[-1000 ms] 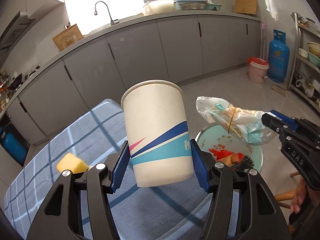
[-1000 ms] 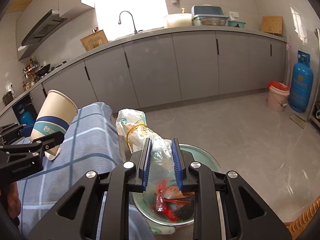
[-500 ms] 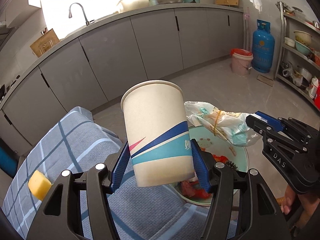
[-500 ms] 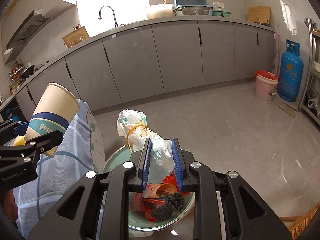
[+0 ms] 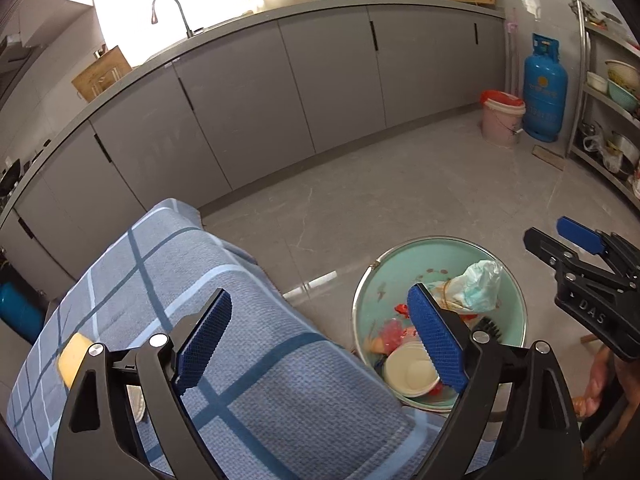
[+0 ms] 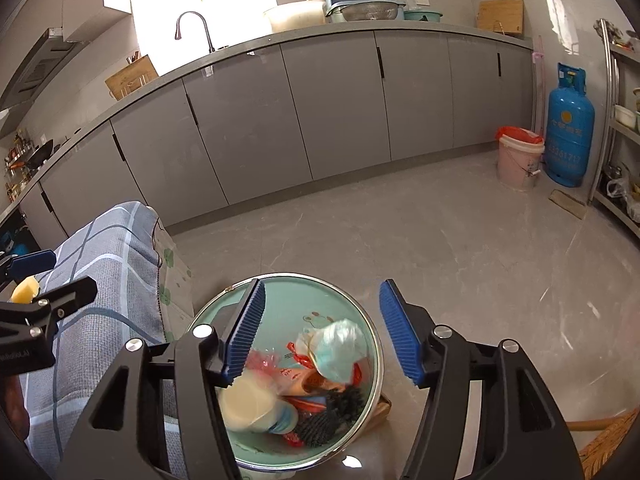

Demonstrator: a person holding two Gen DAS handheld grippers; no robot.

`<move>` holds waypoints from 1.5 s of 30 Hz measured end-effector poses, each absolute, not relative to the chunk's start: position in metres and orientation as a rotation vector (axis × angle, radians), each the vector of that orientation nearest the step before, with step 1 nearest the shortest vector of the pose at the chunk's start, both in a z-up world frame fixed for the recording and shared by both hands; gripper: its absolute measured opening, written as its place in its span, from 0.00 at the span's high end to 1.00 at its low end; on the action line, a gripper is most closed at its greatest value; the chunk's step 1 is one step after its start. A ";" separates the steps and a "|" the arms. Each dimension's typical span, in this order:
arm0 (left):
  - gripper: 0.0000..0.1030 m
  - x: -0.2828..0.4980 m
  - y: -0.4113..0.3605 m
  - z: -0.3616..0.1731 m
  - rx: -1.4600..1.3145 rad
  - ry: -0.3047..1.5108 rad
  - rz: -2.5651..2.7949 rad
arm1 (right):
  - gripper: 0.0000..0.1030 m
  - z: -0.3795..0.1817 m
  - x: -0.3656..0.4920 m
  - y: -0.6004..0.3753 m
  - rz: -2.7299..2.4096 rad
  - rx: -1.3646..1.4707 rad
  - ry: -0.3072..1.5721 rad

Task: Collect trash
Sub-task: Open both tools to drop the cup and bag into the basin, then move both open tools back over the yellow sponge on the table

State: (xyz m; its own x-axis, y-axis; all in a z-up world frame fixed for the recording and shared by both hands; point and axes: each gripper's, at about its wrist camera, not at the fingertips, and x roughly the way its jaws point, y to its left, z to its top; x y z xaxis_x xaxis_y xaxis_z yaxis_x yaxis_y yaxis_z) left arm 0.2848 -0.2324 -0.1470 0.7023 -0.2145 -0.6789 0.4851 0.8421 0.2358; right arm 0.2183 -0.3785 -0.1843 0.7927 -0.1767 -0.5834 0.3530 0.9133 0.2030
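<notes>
Cup [image 5: 410, 368] & bag [image 5: 480, 286] now dropped into basin [image 5: 516, 292], both my claws [image 5: 320, 340] [image 6: 322, 330] just opened, empty; yellow sponge [image 5: 72, 354] left of basin may get missed.

I count two grippers in my hands: the left gripper [image 5: 319, 338] and the right gripper [image 6: 322, 330]. One green basin [image 6: 280, 292] stands on the floor. Inside it I count one paper cup [image 6: 244, 404], one tied plastic bag [image 6: 340, 344] and one black brush [image 6: 340, 404]; the red wrappers are too tangled to count. On the table I count one checked blue cloth [image 5: 168, 260] and one yellow sponge [image 5: 72, 360]. Farther off I count one blue gas cylinder [image 6: 570, 128], one pink bucket [image 6: 518, 160], one tap [image 6: 196, 28] and two wooden cutting boards [image 6: 500, 16] [image 6: 130, 76].
</notes>
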 end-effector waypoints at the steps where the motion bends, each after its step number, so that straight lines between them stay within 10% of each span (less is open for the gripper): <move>1: 0.12 0.285 -0.229 -0.146 0.420 0.686 -0.394 | 0.40 -0.184 0.218 -0.377 -0.290 0.312 0.591; 45: 0.04 0.323 0.011 -0.130 0.210 0.726 -0.150 | 0.25 -0.129 0.240 -0.167 0.052 0.162 0.564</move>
